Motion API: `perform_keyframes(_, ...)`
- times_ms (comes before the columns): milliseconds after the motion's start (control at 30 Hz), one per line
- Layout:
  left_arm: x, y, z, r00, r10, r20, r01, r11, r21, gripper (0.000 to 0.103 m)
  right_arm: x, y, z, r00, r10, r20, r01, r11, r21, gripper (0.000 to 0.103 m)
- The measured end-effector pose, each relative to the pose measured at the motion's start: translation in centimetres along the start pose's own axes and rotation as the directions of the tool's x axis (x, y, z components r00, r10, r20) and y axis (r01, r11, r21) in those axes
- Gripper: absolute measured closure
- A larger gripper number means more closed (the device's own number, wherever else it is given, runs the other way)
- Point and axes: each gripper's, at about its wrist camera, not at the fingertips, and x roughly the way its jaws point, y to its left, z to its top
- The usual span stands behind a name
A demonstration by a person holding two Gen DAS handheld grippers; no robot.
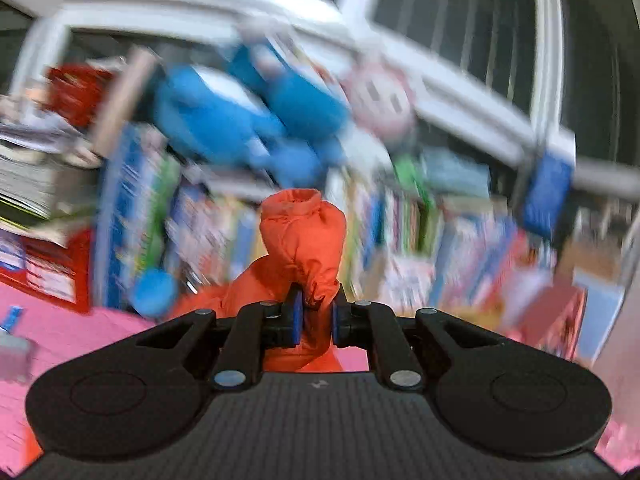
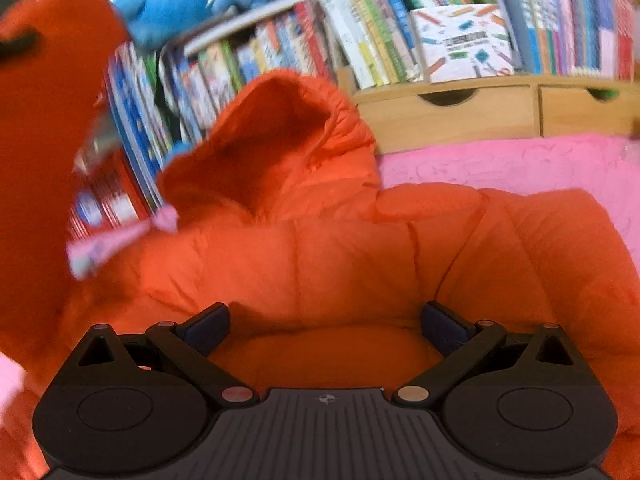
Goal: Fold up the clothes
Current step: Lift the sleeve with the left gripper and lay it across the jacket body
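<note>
An orange puffer jacket (image 2: 320, 248) with a hood (image 2: 288, 136) lies on a pink cover (image 2: 520, 164). In the left wrist view, one orange sleeve (image 1: 304, 236) stands up, cuff at the top, with my left gripper (image 1: 316, 312) shut on its fabric. The same raised sleeve (image 2: 44, 120) fills the left side of the right wrist view. My right gripper (image 2: 324, 320) is open, its fingers spread wide just over the jacket's body, nothing between them. The left wrist view is strongly blurred.
Behind the pink cover stands a wooden shelf unit (image 2: 460, 112) with drawers and rows of upright books (image 2: 400, 20). A blue plush toy (image 1: 248, 112) lies on top of books. White window bars (image 1: 400, 64) run behind. Stacked papers (image 1: 28, 172) sit at the left.
</note>
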Motion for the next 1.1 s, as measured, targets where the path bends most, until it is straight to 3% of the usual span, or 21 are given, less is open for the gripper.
perform_keyframes(100, 2.6, -1.2, -2.6, 0.993, -0.001, -0.119, 0.004, 1.0, 0.028, 0.087, -1.8, -2.6, -0.2, 0.988, 0.062, 0.141, -0.084, 0.984, 0.159, 0.005)
perform_keyframes(167, 4.4, -1.9, -4.3, 0.98, 0.001, -0.197, 0.009, 0.999, 0.047, 0.08, -3.0, -4.2, -0.4, 0.972, 0.013, 0.233, -0.074, 0.965, 0.253, 0.005)
perform_keyframes(267, 5.9, -3.3, -6.7, 0.956, -0.004, -0.295, 0.035, 0.994, 0.103, 0.068, -4.9, -6.7, -0.8, 0.932, -0.077, 0.355, -0.072, 0.919, 0.388, 0.0)
perform_keyframes(333, 5.6, -4.3, -8.1, 0.943, -0.015, -0.332, 0.071, 0.985, 0.157, 0.048, -6.1, -8.3, -1.0, 0.894, -0.145, 0.425, -0.082, 0.877, 0.474, 0.0)
perform_keyframes(367, 5.2, -4.8, -8.7, 0.938, -0.024, -0.345, 0.093, 0.978, 0.184, 0.033, -5.8, -8.7, -0.9, 0.902, -0.138, 0.41, -0.093, 0.863, 0.496, 0.0)
perform_keyframes(400, 4.8, -5.2, -9.1, 0.935, -0.039, -0.353, 0.12, 0.97, 0.211, 0.028, -5.7, -8.7, -0.9, 0.905, -0.132, 0.403, -0.094, 0.864, 0.495, 0.0)
perform_keyframes(533, 1.7, -5.9, -10.1, 0.926, -0.091, -0.366, 0.207, 0.934, 0.291, 0.027, -5.3, -7.5, -0.5, 0.911, -0.08, 0.404, -0.108, 0.9, 0.423, 0.0)
perform_keyframes(600, -0.5, -4.8, -9.7, 0.938, -0.108, -0.329, 0.212, 0.93, 0.3, 0.024, -4.8, -6.8, -0.2, 0.921, -0.032, 0.387, -0.121, 0.923, 0.366, 0.0)
perform_keyframes(667, -2.5, -2.9, -8.7, 0.968, -0.092, -0.236, 0.159, 0.946, 0.284, 0.019, -4.8, -6.1, -0.1, 0.928, -0.013, 0.373, -0.119, 0.936, 0.331, 0.0)
perform_keyframes(733, -4.9, -0.3, -7.5, 0.996, 0.02, -0.091, 0.003, 0.97, 0.244, 0.015, -4.7, -5.4, 0.0, 0.934, 0.005, 0.358, -0.118, 0.948, 0.295, 0.0)
perform_keyframes(767, -5.9, 1.0, -6.9, 0.994, 0.111, -0.022, -0.103, 0.972, 0.211, 0.014, -4.7, -5.3, 0.0, 0.936, 0.01, 0.351, -0.12, 0.948, 0.293, 0.0)
perform_keyframes(800, -6.5, 2.3, -6.5, 0.973, 0.227, 0.034, -0.23, 0.958, 0.171, 0.014, -4.6, -5.2, -0.1, 0.939, 0.014, 0.343, -0.121, 0.949, 0.292, 0.0)
perform_keyframes(833, -6.8, 3.6, -6.3, 0.932, 0.356, 0.074, -0.363, 0.923, 0.128, 0.014, -4.5, -5.3, 0.0, 0.941, 0.017, 0.337, -0.123, 0.948, 0.294, 0.0)
perform_keyframes(867, -6.6, 4.7, -6.7, 0.901, 0.426, 0.082, -0.433, 0.896, 0.101, 0.014, -4.5, -5.2, 0.0, 0.943, 0.019, 0.332, -0.122, 0.948, 0.293, 0.0)
perform_keyframes(1000, -5.3, 8.4, -8.9, 0.821, 0.567, 0.058, -0.57, 0.821, 0.037, 0.014, -4.1, -4.9, -0.1, 0.951, 0.026, 0.309, -0.116, 0.954, 0.278, 0.0)
perform_keyframes(1033, -4.7, 8.9, -9.6, 0.814, 0.58, 0.033, -0.581, 0.813, 0.034, 0.014, -4.1, -4.8, -0.1, 0.953, 0.028, 0.303, -0.113, 0.956, 0.269, 0.0)
perform_keyframes(1100, -3.6, 9.9, -9.8, 0.819, 0.572, -0.045, -0.572, 0.82, 0.011, 0.014, -3.9, -4.5, -0.2, 0.956, 0.034, 0.291, -0.111, 0.961, 0.253, 0.0)
